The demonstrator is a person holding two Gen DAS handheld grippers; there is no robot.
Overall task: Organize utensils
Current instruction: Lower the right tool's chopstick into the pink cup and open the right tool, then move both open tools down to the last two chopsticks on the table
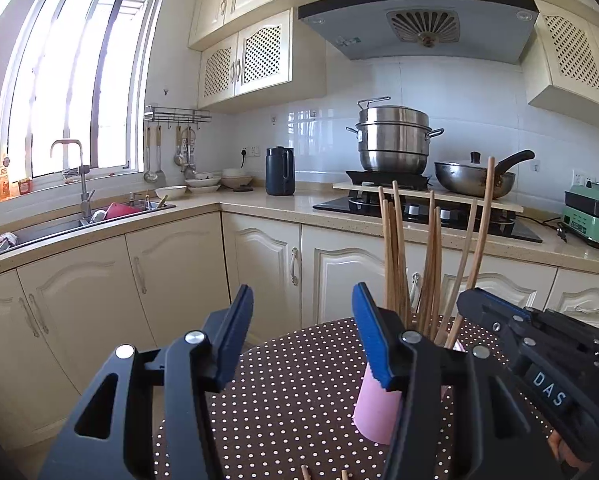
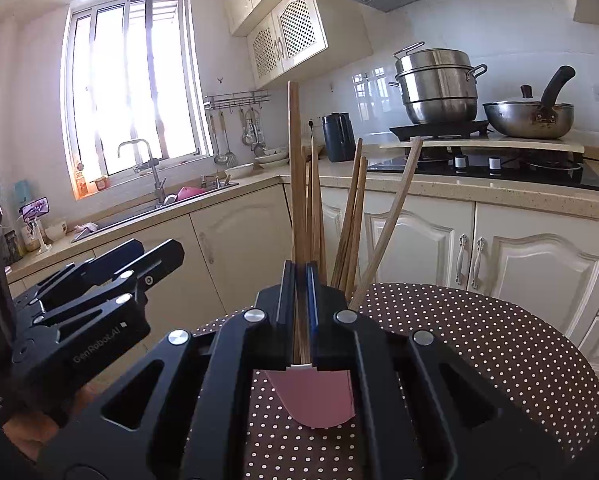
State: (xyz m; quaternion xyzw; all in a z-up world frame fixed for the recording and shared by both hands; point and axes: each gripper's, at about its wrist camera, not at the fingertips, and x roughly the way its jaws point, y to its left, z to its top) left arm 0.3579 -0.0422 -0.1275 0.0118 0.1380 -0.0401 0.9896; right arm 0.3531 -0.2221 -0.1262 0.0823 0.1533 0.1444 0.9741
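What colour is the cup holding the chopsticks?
Pink. The cup shows best in the right wrist view, standing on the dotted brown tablecloth.

Cup [image 2: 313, 402] stands on worktop [image 2: 479, 344], chopsticks [image 2: 299, 184] upright in it. Right tool [image 2: 301, 280] directly before cup; left tool [image 1: 301, 320] left of it. 2 chopsticks [image 1: 305, 472] lie on worktop nearer camera.

Black tongs [image 1: 303, 332], blue pads [image 1: 373, 336]
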